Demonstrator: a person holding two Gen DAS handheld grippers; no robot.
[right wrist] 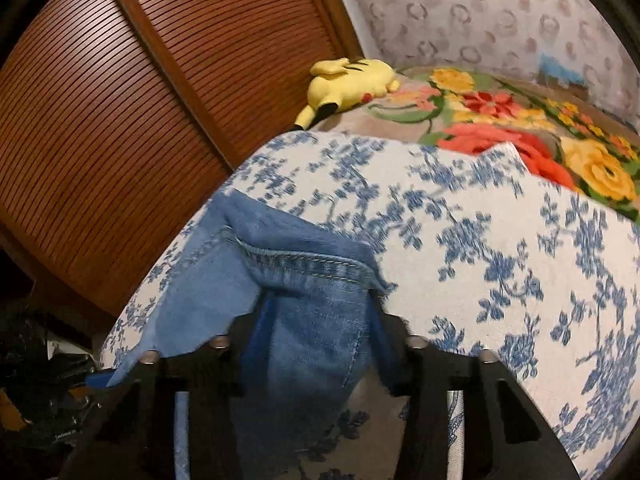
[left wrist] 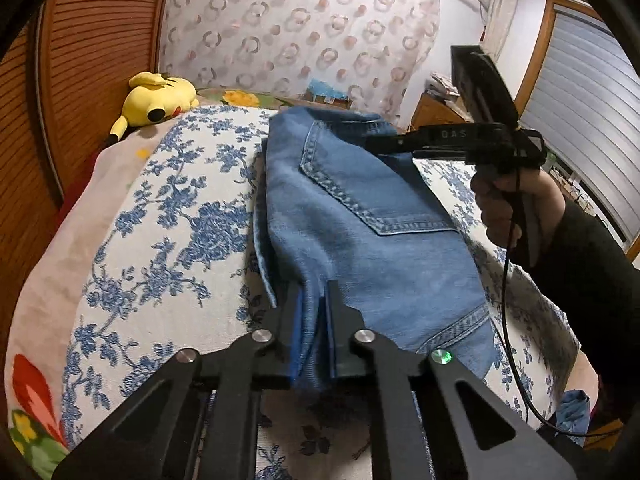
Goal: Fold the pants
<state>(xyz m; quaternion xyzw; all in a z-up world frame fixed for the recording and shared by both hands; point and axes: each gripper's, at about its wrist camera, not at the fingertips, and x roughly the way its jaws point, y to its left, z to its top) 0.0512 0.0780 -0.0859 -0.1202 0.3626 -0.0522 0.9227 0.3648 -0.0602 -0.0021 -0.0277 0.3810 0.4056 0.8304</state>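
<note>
the pants (left wrist: 360, 216), blue denim jeans, lie on the bed (left wrist: 168, 216) already doubled into a compact bundle, back pocket up, so by the look of it at least one fold is made and what is left seems to be another fold or a final squaring-up; how many layers sit under the top one cannot be told. the left claw (left wrist: 312, 304) is narrowed right down on the near edge of the denim, a pinch of cloth caught between its blue pads. the right claw (right wrist: 316, 320) has the waistband corner between its fingers, drawn in part way around a thick bunch of fabric; its view is blurred, but the cloth fills the gap and drapes over the fingers, so it reads as a grip. seen from the left claw, the right one reaches in from the right side onto the far end of the bundle, a hand (left wrist: 508, 204) in a dark sleeve behind it. the bed carries a white cover printed with blue flowers, and beyond both claws a bright floral blanket (right wrist: 520, 128). a yellow plush toy (left wrist: 156, 100) rests far ahead of the left claw, against a slatted wooden door (right wrist: 140, 100). a patterned curtain (left wrist: 300, 28) hangs beyond, a shuttered window to the right.
</note>
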